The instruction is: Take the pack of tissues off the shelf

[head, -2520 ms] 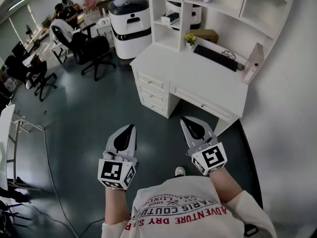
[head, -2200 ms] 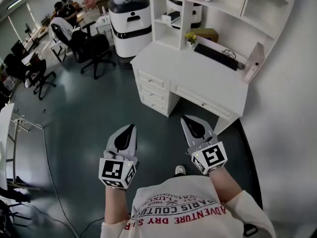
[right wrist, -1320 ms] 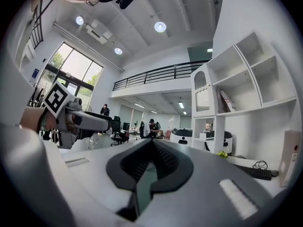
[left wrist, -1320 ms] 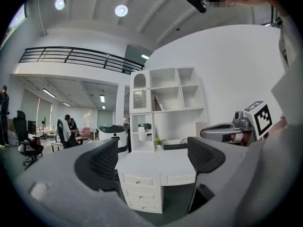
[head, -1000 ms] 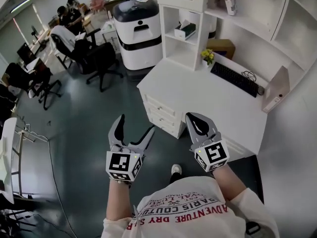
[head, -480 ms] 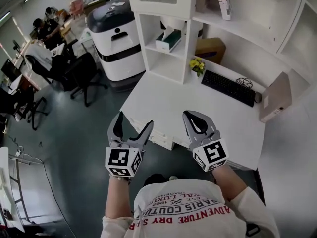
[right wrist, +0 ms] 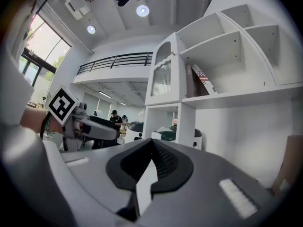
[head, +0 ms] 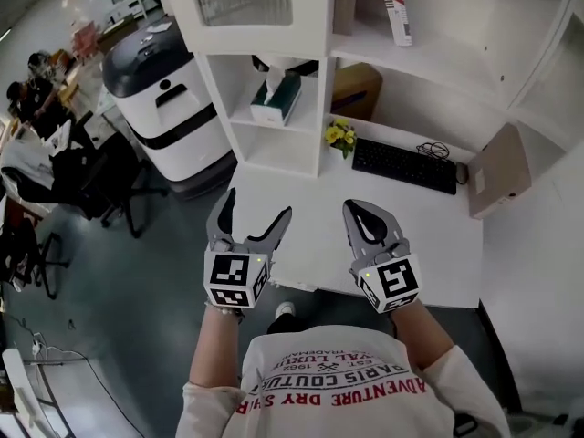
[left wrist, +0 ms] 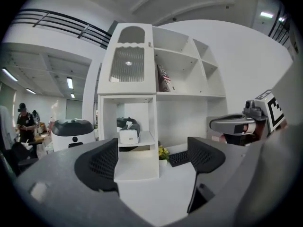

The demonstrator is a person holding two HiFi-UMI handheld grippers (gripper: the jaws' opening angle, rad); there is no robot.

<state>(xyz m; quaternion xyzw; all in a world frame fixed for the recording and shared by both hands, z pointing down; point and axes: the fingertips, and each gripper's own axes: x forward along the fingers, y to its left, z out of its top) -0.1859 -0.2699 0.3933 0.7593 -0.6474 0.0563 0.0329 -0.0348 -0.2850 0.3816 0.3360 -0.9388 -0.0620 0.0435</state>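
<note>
So: tissue pack (head: 276, 99) sits in a low cubby of the white shelf (head: 322, 108), above the desk (head: 429, 217). Left gripper (head: 254, 210) is spread wide and empty; its own view frames the pack well ahead betw. the jaws. Right gripper (head: 361, 210) is clenched on nothing. Only head view shows the keyboard (head: 403, 164) and both grippers over the desk's front edge.
</note>
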